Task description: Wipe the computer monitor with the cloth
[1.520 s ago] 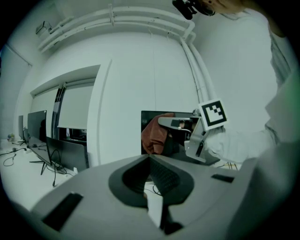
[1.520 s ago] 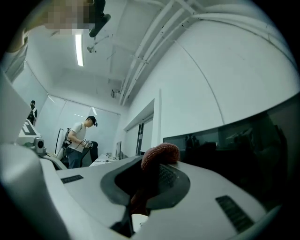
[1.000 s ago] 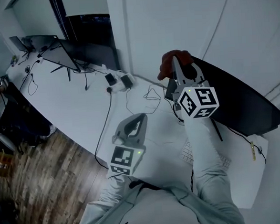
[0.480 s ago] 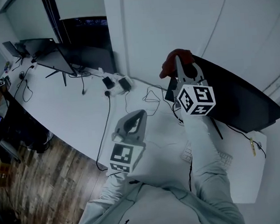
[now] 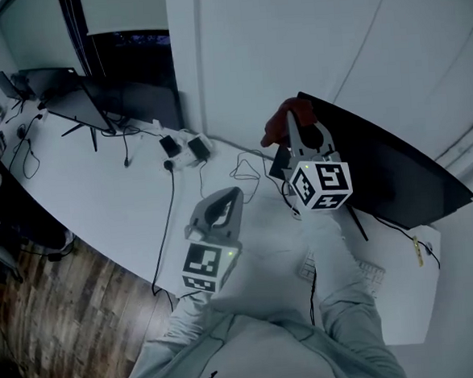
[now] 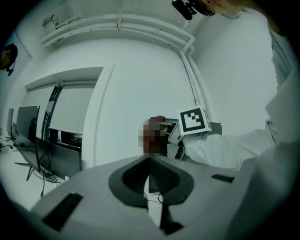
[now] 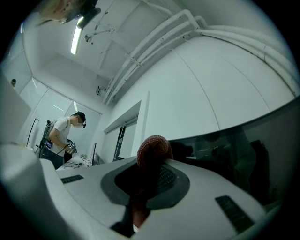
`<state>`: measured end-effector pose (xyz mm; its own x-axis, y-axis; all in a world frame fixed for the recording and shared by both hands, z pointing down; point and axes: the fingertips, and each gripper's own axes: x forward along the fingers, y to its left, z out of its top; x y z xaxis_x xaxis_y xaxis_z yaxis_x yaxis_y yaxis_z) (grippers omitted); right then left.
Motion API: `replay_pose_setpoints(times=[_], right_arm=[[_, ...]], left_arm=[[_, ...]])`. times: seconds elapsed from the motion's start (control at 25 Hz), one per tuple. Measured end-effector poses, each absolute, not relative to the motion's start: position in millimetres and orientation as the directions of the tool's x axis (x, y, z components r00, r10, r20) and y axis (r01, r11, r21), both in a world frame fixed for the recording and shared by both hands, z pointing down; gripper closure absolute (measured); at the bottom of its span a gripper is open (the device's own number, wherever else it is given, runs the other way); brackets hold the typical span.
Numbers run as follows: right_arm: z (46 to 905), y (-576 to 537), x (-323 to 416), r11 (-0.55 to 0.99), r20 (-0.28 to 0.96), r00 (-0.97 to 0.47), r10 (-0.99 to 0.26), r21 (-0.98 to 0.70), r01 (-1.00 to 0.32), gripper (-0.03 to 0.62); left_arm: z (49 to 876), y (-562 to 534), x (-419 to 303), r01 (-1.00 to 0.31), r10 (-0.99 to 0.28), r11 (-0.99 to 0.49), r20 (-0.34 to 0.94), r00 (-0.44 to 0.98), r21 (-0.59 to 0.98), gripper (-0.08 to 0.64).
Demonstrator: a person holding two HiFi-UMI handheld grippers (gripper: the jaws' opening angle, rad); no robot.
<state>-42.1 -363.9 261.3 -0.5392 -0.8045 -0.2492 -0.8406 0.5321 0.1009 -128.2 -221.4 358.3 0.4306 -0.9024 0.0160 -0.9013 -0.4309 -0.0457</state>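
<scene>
A dark computer monitor stands tilted on the white desk against the wall; its screen fills the right of the right gripper view. My right gripper is shut on a reddish-brown cloth, which bulges out of the jaws at the monitor's upper left corner. Lower and to the left, my left gripper hovers over the desk with its jaws together and nothing in them; from its own view it looks toward the right gripper's marker cube.
A white keyboard lies below the monitor. Cables and power adapters trail across the desk. More monitors stand at the far left. Wooden floor lies beyond the desk edge. A person stands in the distance.
The right gripper with the cloth has shifted slightly left and down along the monitor's upper left corner. The left gripper stays roughly where it was; the head view drifted.
</scene>
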Motion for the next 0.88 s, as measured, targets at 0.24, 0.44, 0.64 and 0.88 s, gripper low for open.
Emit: replay_pose_setpoints(times=[0.24,0.44,0.64,0.88], right_arm=[[296.4,-368.4,-42.0,0.537,-0.207,-0.537,-0.818,0.063,-0.841,0.555],[337.8,-370.0,-40.9,0.535,-0.137,-0.536,-0.833,0.048,-0.844,0.555],[377.5,-373.0,-40.9,0.538,-0.073,-0.541,-0.838,0.059,-0.841,0.555],[418.1,-380.3,-44.5,0.531,-0.032,-0.533,-0.846,0.044,-0.846,0.555]], left_arm=[[375.3,-225.3,-131.3,-0.898,-0.898,-0.439,0.048,0.438,-0.033,0.540],[389.4,-227.3,-132.4,-0.893,-0.892,-0.448,0.077,0.446,-0.025,0.540],[401.4,-230.7,-131.4,-0.894,-0.890,-0.448,0.098,0.445,-0.007,0.540],[417.2,-239.7,-130.6,-0.889,-0.883,-0.458,0.127,0.453,-0.012,0.540]])
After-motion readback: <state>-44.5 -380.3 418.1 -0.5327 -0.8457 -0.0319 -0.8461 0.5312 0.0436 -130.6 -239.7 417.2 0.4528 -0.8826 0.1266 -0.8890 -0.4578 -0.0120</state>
